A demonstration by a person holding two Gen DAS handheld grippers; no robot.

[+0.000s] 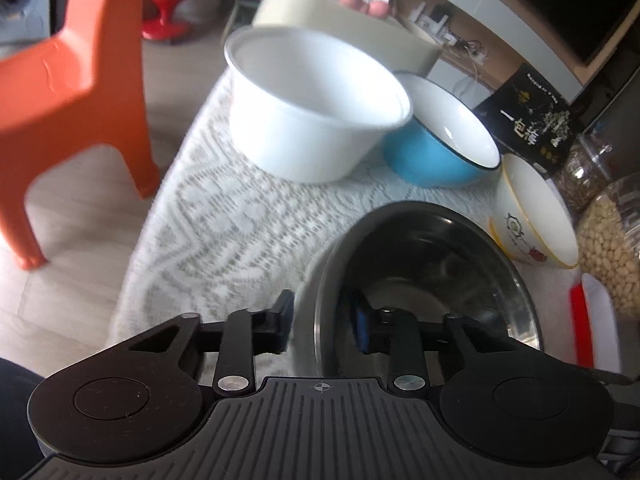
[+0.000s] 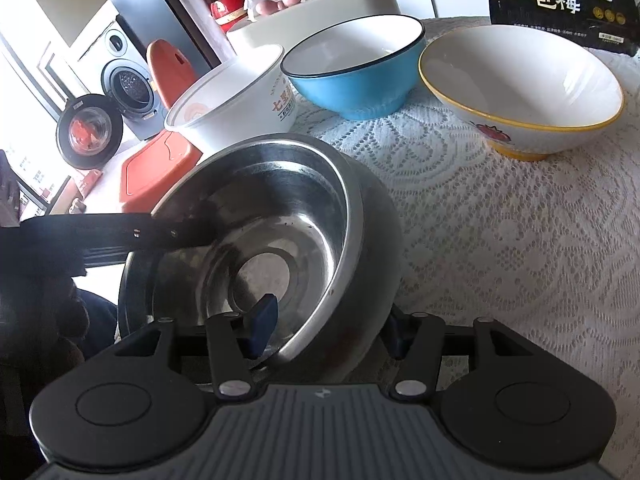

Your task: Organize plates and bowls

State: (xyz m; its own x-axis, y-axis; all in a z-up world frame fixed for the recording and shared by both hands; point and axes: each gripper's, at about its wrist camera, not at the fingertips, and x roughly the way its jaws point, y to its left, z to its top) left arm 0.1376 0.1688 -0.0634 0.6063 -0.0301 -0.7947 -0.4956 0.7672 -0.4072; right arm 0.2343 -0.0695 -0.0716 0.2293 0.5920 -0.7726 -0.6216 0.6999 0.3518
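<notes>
Both grippers are at the steel bowl [image 2: 280, 240], which sits tilted at the near edge of the lace tablecloth [image 2: 500, 240], so the step in hand looks like a two-handed pickup of this bowl, probably to nest it with the others. The right gripper [image 2: 324, 328] straddles the bowl's near wall, one blue pad inside the bowl and the other outside against the dark outer side; its jaws are partly closed around the wall, but whether the pads truly press on it I cannot tell. The left gripper [image 1: 322, 322] straddles the rim on the bowl's opposite side, one finger outside over the cloth and one inside, again half closed, and the blur there leaves contact unclear. The next move, as I judge it, calls for both pairs of fingers to clamp firmly on the thin wall before any lift, since the smooth metal could slip or the bowl could swing. Beyond the steel bowl stands the white plastic tub [image 2: 236, 92], to the far left of it in the right wrist view; the blue bowl [image 2: 356, 68] is directly behind, and the yellow-rimmed bowl [image 2: 524, 92] stands to the far right, well apart from the steel bowl.
</notes>
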